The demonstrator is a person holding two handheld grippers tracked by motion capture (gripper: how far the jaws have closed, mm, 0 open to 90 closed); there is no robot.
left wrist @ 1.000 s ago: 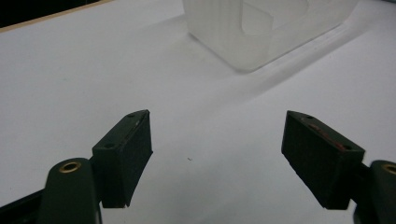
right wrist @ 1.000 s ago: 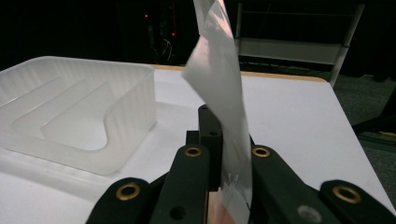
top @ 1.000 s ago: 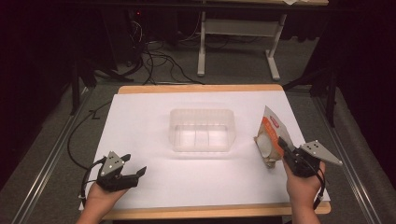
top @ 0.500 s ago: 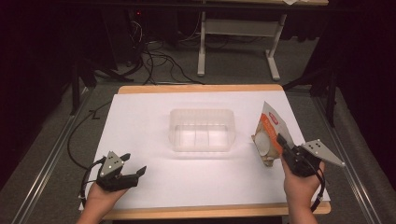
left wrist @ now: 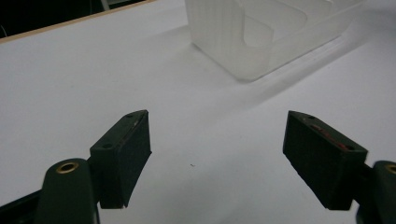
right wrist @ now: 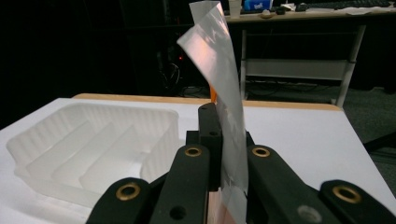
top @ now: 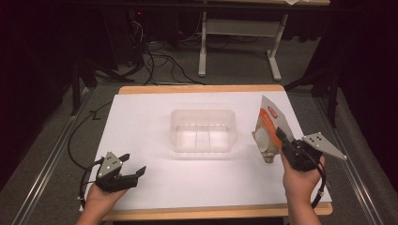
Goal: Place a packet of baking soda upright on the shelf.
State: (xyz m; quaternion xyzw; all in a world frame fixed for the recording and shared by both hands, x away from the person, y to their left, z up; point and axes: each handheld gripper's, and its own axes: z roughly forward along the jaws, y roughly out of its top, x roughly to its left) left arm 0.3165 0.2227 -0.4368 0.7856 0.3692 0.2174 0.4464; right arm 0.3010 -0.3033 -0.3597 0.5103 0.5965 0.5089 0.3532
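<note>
A tray [top: 202, 130] sits at the centre of the bench [top: 141, 112]. A packet [top: 267, 133] stands right of it, near the right edge. The left claw [top: 130, 165] lies near the front-left corner.

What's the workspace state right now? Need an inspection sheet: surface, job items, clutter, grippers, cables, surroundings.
Surface: white tabletop with wooden edge.
Job's things: clear plastic tray with ribbed dividers, mid-table, nothing inside; snack packet, orange front, silvery back, upright to the tray's right.
Clutter: nothing seen.
Grippers: left gripper open, low at the table's near-left; right gripper shut on the packet.
Cables: black cable off the table's left edge; tangle on the floor behind.
Surroundings: dark room, white-legged desk behind.
</note>
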